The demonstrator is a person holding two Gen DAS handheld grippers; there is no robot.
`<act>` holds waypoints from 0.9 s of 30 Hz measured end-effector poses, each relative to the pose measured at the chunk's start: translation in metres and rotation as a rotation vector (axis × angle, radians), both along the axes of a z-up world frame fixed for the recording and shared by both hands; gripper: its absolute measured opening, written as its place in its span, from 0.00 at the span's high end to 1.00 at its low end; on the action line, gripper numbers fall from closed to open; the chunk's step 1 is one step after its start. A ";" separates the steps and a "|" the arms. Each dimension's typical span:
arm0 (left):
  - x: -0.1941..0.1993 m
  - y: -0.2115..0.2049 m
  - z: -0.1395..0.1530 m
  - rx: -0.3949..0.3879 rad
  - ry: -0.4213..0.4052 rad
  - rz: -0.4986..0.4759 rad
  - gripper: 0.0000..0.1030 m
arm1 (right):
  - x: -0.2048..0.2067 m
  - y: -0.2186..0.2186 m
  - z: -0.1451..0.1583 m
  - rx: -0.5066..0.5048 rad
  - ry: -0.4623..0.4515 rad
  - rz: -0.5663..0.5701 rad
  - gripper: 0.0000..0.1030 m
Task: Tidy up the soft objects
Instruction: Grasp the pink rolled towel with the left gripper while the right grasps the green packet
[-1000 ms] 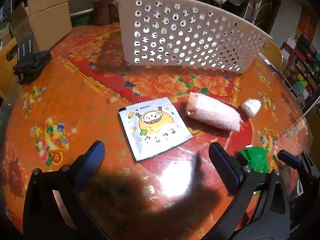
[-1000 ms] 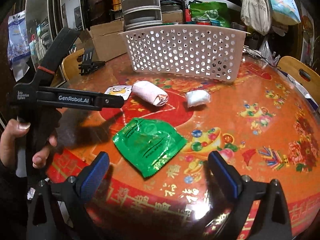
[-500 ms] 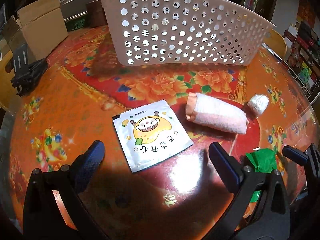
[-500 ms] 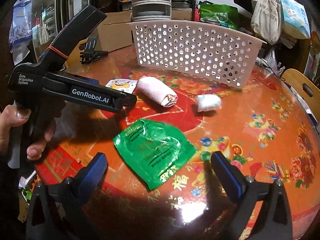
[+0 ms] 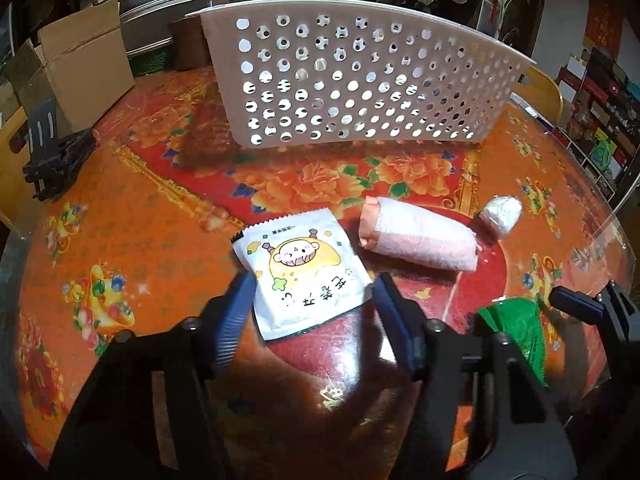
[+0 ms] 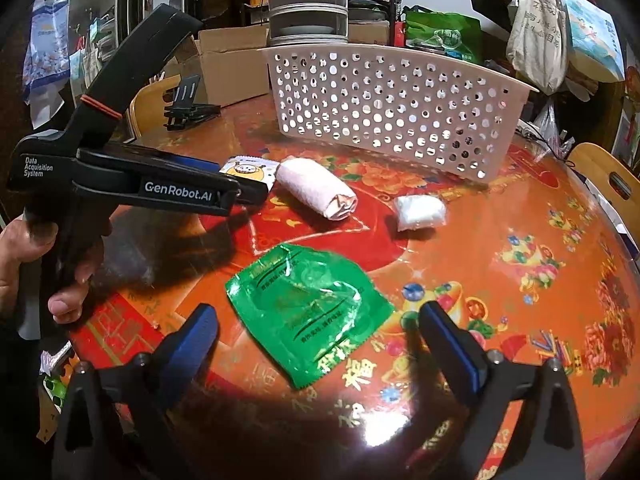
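A white cartoon packet [image 5: 304, 272] lies flat on the red flowered table [image 5: 140, 220]. My left gripper [image 5: 314, 304] straddles it. Its jaws are closing, and the blue fingers [image 5: 236, 308] stand at the packet's two side edges without crumpling it. A green foil packet [image 6: 308, 312] lies between the wide fingers of my right gripper [image 6: 320, 332], whose jaws are closing slightly and do not touch it. Beyond lie a rolled pink towel [image 5: 420, 240] and a small white bundle [image 5: 500, 214]. A white perforated basket [image 5: 360, 92] stands behind them.
A cardboard box [image 5: 76, 64] and a black folding stand [image 5: 52, 152] sit at the table's far left. A wooden chair [image 6: 604, 176] stands by the right rim. A person's hand [image 6: 36, 260] holds the left gripper's handle. Shelves and bags crowd the room behind.
The left gripper's jaws have narrowed from wide apart to the white packet's edges, and the packet now lies between them. The right gripper's jaws have drawn in slightly.
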State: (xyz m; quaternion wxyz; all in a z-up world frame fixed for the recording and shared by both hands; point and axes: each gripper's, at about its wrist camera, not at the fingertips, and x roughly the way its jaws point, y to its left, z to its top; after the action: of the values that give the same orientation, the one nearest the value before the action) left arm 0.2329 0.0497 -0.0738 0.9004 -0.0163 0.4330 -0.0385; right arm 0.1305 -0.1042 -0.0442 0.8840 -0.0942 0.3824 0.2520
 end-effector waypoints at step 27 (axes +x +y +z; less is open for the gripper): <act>-0.022 -0.006 0.011 -0.094 -0.101 -0.082 0.97 | 0.002 -0.031 0.009 0.111 0.002 -0.031 0.62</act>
State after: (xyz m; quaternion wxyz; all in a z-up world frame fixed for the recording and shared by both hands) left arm 0.2112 0.0438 -0.0627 0.9171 -0.0390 0.3849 -0.0963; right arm 0.1329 -0.1351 -0.0355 0.8912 -0.0389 0.3703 0.2590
